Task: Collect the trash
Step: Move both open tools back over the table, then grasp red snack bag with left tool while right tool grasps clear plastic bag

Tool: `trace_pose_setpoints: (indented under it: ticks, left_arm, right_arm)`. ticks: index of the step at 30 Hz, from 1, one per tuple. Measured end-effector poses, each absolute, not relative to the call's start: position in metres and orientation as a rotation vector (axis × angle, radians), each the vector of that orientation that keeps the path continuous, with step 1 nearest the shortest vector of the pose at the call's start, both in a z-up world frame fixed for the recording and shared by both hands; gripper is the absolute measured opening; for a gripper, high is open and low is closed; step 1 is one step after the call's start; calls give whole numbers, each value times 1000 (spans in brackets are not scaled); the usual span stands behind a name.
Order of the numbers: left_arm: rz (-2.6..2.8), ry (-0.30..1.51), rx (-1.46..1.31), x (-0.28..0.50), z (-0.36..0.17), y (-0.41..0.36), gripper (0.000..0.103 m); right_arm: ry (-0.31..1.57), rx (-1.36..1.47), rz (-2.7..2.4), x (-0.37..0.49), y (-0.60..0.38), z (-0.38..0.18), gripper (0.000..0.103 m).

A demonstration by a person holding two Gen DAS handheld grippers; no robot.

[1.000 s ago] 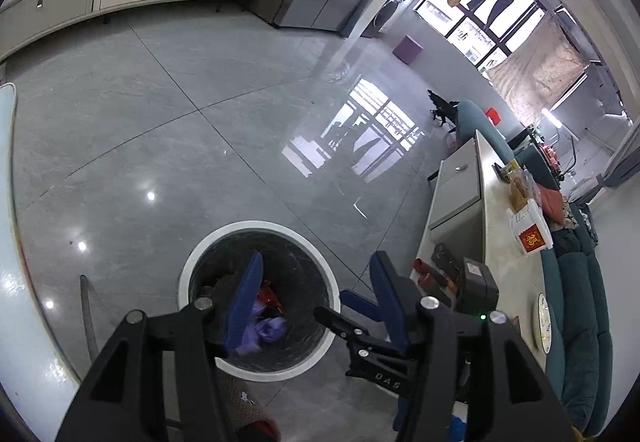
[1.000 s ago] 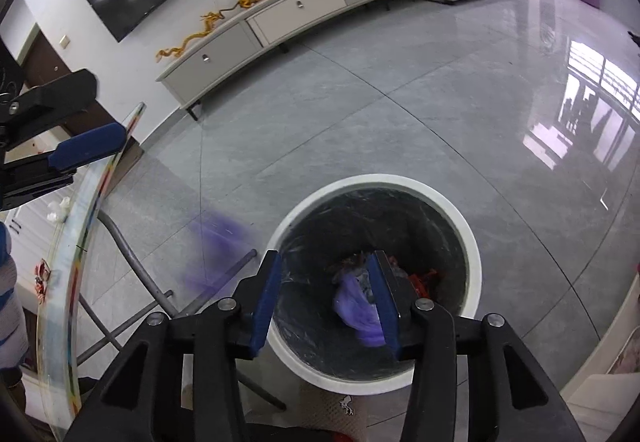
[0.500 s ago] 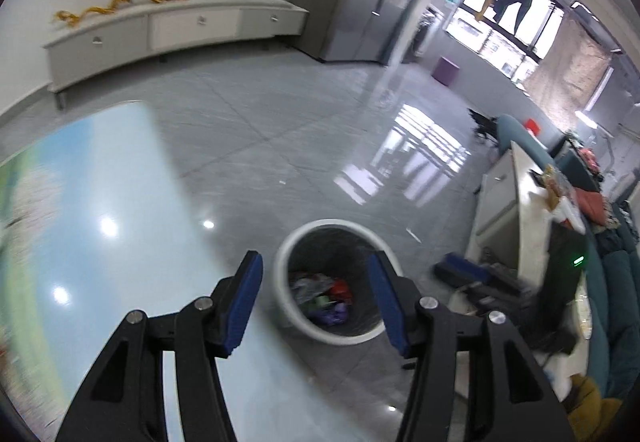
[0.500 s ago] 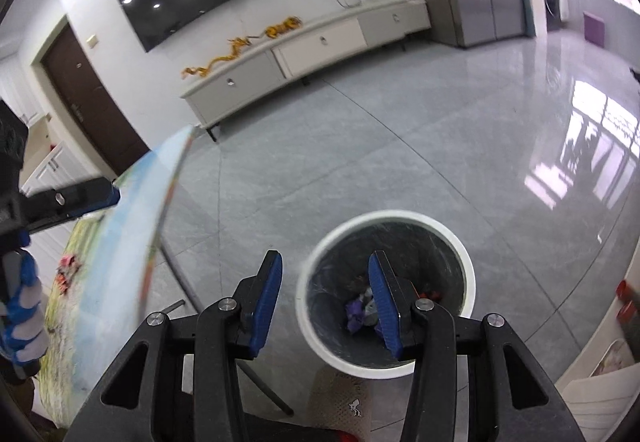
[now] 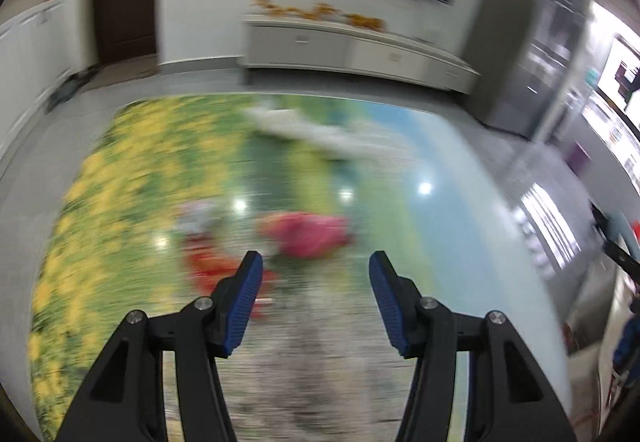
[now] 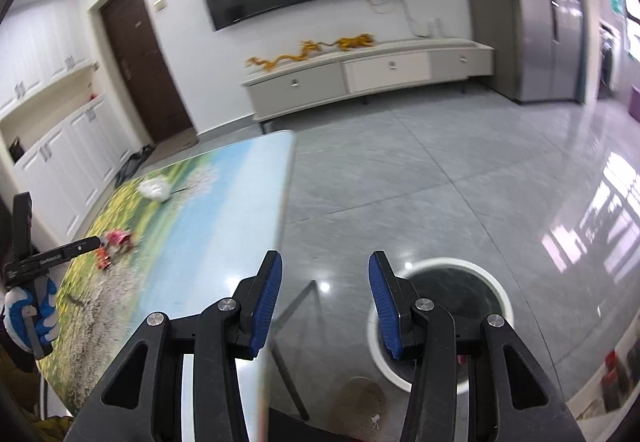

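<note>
A: Blue pads on our left gripper stood wide apart, gripping nothing, with blurred red wrappers on the table just above them, mid-frame.

B: Our right gripper gaped empty too; the bin sat lower right, wrappers at left.

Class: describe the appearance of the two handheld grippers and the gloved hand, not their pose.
Both the left gripper and the right gripper have black angular frames with silver screws and ribbed blue finger pads. The hand wears a blue-and-white glove; white lettering marks the left gripper's black side.
</note>
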State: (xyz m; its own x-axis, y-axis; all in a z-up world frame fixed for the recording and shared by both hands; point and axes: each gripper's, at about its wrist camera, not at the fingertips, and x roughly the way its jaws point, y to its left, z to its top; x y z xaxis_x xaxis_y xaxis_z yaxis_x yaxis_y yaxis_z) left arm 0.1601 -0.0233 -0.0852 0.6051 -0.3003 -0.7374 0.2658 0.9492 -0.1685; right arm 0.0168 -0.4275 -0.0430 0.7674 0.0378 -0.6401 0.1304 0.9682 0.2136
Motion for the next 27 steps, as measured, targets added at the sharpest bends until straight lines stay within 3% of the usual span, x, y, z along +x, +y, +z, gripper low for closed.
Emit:
trace_pose_setpoints:
  ticks: [4, 11, 18, 27]
  left_arm:
    - [-231, 859, -66, 175, -102, 18, 53]
    - [-247, 880, -60, 190, -123, 16, 53]
    - [-264, 873, -69, 198, -133, 17, 25]
    - [-199, 870, -144, 224, -133, 43, 18]
  right_arm:
    - [714, 204, 28, 48, -389, -35, 45]
    - [744, 98, 154, 107, -328, -26, 46]
    - [764, -6, 290, 175, -269, -32, 48]
    - [759, -81, 425, 257, -209, -57, 52]
